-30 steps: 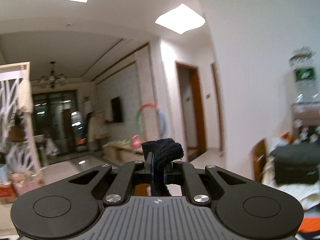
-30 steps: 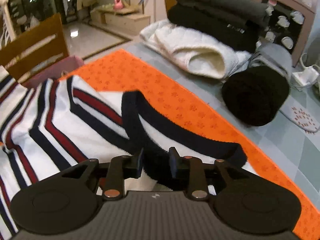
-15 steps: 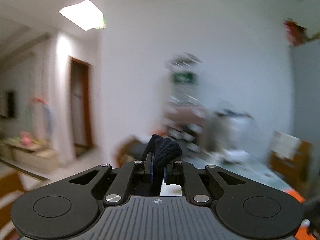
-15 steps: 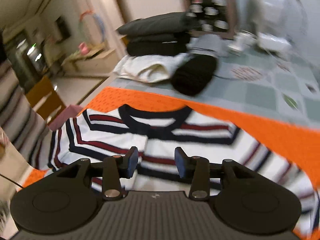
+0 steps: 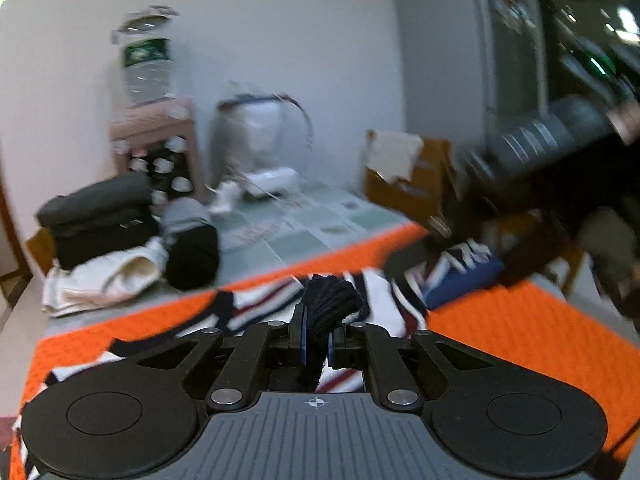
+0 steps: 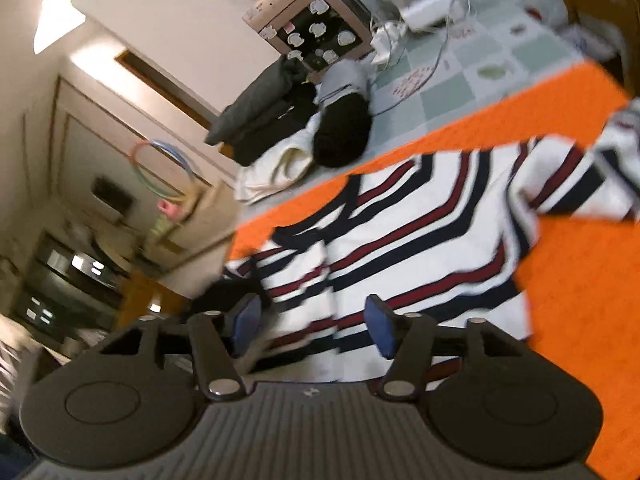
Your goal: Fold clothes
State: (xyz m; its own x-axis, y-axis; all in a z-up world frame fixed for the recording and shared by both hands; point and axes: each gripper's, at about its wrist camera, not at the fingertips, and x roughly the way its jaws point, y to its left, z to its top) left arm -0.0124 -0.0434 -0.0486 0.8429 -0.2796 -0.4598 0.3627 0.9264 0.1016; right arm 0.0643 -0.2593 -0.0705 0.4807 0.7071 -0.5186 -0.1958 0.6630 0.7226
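Observation:
A white sweater with navy and red stripes [image 6: 420,236] lies spread on an orange mat [image 6: 572,296]. It also shows in the left wrist view [image 5: 264,304]. My left gripper [image 5: 318,336] is shut on a dark navy edge of the sweater [image 5: 330,304], bunched between its fingers above the mat. My right gripper [image 6: 314,326] is open and empty, its blue pads [image 6: 378,330] wide apart just above the sweater's body. The right gripper also appears blurred at the right of the left wrist view [image 5: 532,184].
A pile of folded dark and white clothes [image 5: 108,236] and a black roll [image 5: 192,252] sit behind the mat. A pink box with stickers [image 6: 316,24], a white appliance [image 5: 260,136], cables and a cardboard box [image 5: 408,176] stand on the tiled tabletop [image 5: 304,224].
My right gripper let go of the navy collar, opened wide and pulled back above the sweater. My left gripper swung round to the table, still holding the navy edge.

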